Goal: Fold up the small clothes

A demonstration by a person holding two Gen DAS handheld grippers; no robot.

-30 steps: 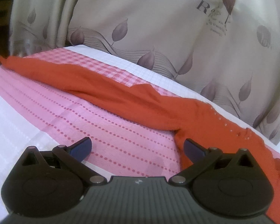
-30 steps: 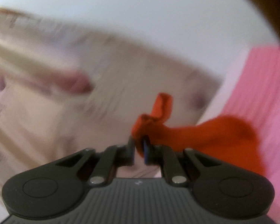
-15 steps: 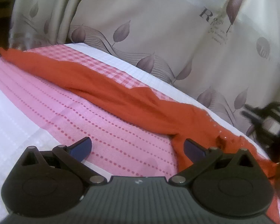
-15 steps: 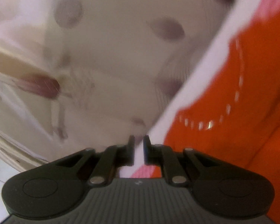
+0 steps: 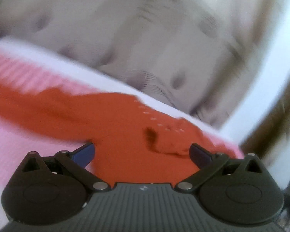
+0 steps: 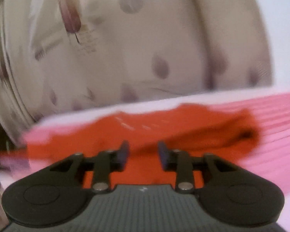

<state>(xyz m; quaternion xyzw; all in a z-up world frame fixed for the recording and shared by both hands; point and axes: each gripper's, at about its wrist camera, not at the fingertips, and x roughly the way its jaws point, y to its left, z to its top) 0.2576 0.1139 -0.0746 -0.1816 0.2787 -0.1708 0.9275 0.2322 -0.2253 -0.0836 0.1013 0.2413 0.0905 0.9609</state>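
We judge the orange garment (image 5: 121,127) soft, light and limp; we grip hem edges. Left gripper (image 5: 142,151) is spread wide, right gripper (image 6: 143,152) partly spread; both are empty.

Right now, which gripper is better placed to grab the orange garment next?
Left, probably. The left gripper is wide open with the orange garment between its fingers; the right gripper is open narrower.

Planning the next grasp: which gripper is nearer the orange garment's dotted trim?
Left. The left gripper hangs just short of the dotted trim; the right gripper is farther back.
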